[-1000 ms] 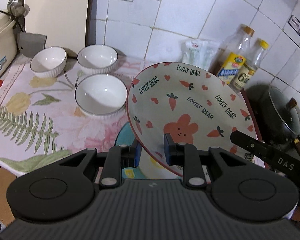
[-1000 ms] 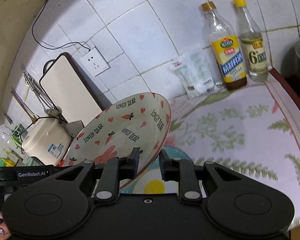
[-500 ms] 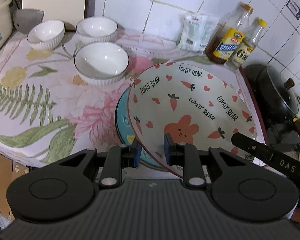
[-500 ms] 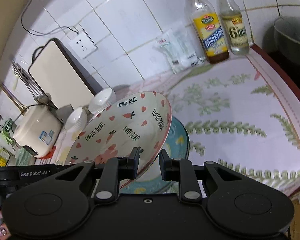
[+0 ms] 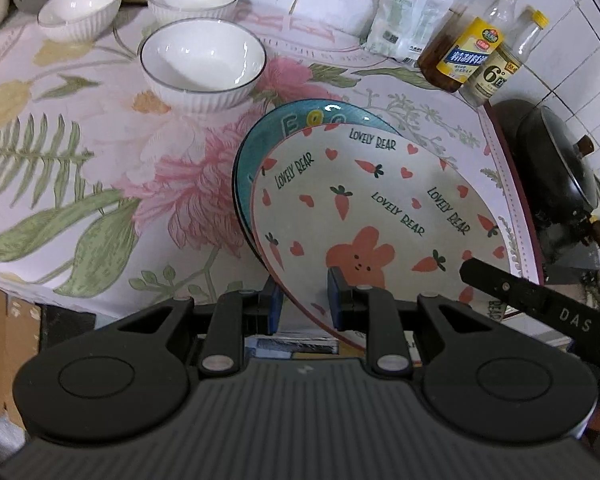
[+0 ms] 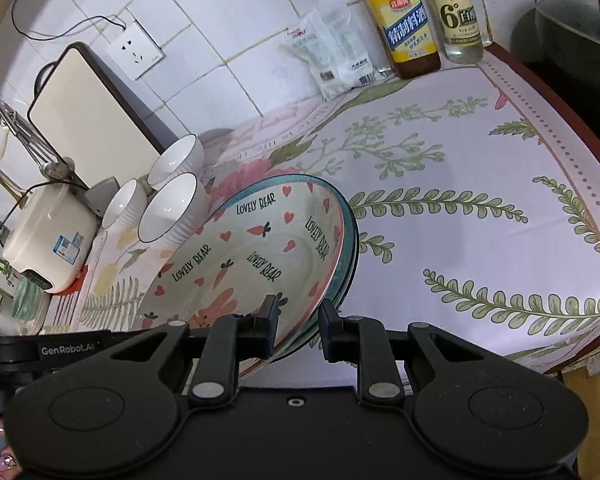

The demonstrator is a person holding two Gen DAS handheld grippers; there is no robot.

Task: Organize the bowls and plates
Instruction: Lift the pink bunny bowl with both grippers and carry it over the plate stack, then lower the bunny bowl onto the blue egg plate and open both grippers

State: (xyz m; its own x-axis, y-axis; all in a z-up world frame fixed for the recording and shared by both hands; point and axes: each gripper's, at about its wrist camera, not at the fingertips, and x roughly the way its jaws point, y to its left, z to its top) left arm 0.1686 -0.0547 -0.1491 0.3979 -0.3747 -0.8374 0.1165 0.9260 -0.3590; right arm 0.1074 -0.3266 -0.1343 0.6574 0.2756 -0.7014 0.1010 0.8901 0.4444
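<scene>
Left claw (image 5: 302, 294) clamped on the near rim of the bear plate (image 5: 380, 216); right claw (image 6: 298, 320) straddles the opposite rim, grip looks closed on it. We read the plate as tilted, far edge low over the teal plate (image 5: 300, 120) on the table (image 5: 80, 152), near edge raised. Both claws about equally near; we judge lowering the near edge comes next. Writing: "LOVELY BEAR" on plate; "DAS", "GenRobot.AI" on claws; "6°" on clear bottle (image 6: 456, 12).

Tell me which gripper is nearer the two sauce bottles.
Right. The right gripper holds the bear plate's edge on the side toward the bottles; the left gripper grips the opposite edge.
</scene>
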